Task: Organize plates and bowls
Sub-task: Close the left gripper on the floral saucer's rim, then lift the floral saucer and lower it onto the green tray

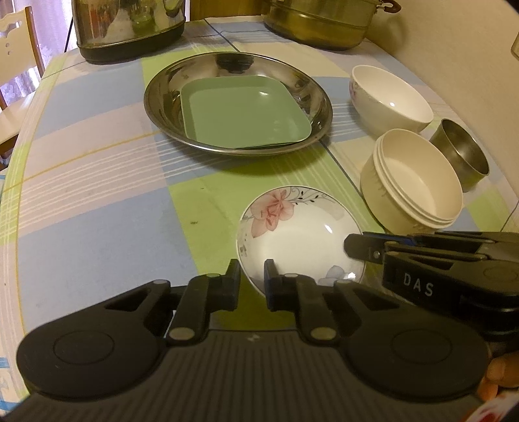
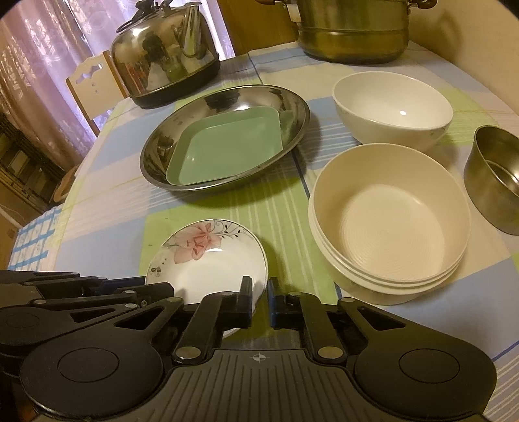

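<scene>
A small white flower-print dish (image 1: 292,233) is held between both grippers just above the checked tablecloth. My left gripper (image 1: 252,282) is shut on its near-left rim. My right gripper (image 2: 259,298) is shut on its right rim; it shows in the left wrist view (image 1: 366,248). The dish also shows in the right wrist view (image 2: 207,259). A green square plate (image 1: 243,113) lies in a large steel pan (image 1: 159,87). A cream ridged bowl (image 2: 389,214), a white bowl (image 2: 392,107) and a steel cup (image 2: 496,181) stand to the right.
A steel kettle (image 2: 165,55) and a brass steamer pot (image 2: 353,29) stand at the table's far side. A wooden chair (image 1: 16,48) is at the far left. The wall runs along the right.
</scene>
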The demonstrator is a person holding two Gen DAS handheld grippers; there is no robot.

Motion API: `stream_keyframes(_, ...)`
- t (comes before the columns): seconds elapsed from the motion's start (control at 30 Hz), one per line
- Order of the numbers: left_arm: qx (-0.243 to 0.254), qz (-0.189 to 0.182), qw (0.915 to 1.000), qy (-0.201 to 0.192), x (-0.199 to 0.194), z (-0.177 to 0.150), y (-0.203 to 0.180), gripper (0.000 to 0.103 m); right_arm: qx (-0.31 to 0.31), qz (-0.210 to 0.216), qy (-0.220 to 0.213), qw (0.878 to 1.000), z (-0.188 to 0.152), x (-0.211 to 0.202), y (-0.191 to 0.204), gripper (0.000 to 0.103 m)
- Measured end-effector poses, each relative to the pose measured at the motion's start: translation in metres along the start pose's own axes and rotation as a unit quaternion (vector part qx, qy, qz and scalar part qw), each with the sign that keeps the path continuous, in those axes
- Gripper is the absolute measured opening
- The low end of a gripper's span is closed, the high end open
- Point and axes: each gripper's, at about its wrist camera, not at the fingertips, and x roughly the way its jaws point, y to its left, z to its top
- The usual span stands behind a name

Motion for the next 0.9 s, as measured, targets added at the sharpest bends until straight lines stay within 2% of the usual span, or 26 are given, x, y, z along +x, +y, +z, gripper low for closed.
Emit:
stream_keyframes(0.43, -0.015, 0.0, 0.9998, -0.011, -0.012, 0.007, 0.008, 0.013, -0.014, 0.008, -0.013, 1.0, 0.009, -0.007, 0.007, 0.006)
stream_keyframes(0.9, -0.022, 0.011, 0.9981, -0.056, -0.022, 0.046, 0.02, 0.013, -0.025, 0.025, -0.048, 0.998, 0.051, -0.008, 0.018, 0.006)
